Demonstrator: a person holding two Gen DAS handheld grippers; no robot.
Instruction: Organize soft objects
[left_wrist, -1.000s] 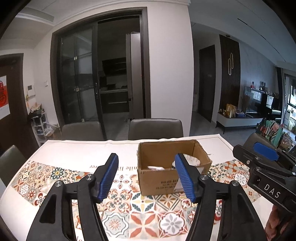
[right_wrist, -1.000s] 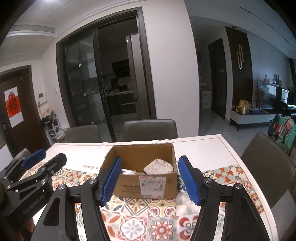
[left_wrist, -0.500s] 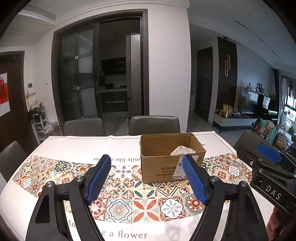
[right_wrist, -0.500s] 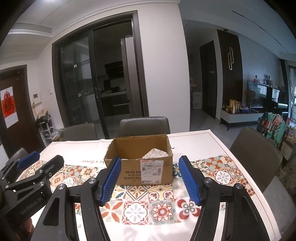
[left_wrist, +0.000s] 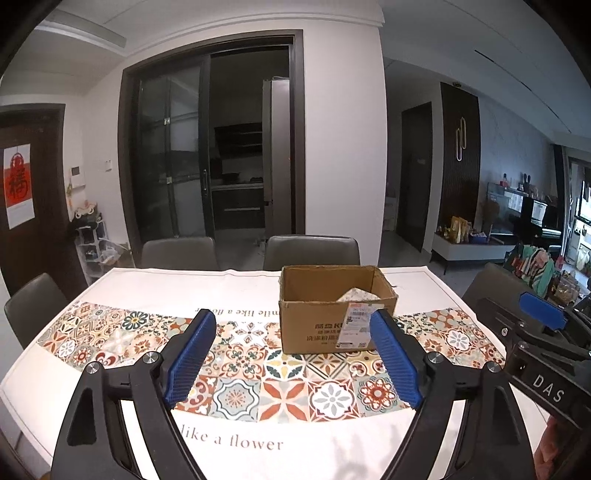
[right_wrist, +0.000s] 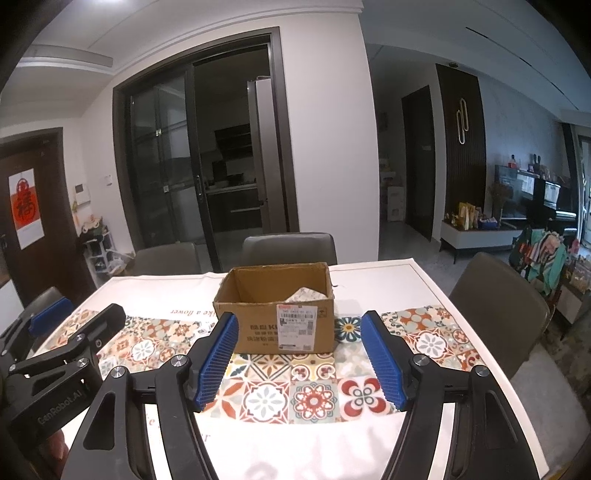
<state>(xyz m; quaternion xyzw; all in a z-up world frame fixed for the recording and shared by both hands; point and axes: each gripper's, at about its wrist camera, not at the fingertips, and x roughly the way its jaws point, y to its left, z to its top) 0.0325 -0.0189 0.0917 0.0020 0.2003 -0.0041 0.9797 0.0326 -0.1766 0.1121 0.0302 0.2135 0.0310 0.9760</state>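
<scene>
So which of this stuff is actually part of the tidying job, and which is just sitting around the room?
Part of the job:
cardboard box
pale soft item inside the box
left tool, open
right tool, open

Just there:
patterned tablecloth
grey chairs
sideboard with ornaments

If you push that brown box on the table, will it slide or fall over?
The cardboard box would probably slide: it sits flat and squat on the smooth tablecloth. It looks light, holding only a pale soft bundle. With its top open, the thin walls may flex.
</scene>
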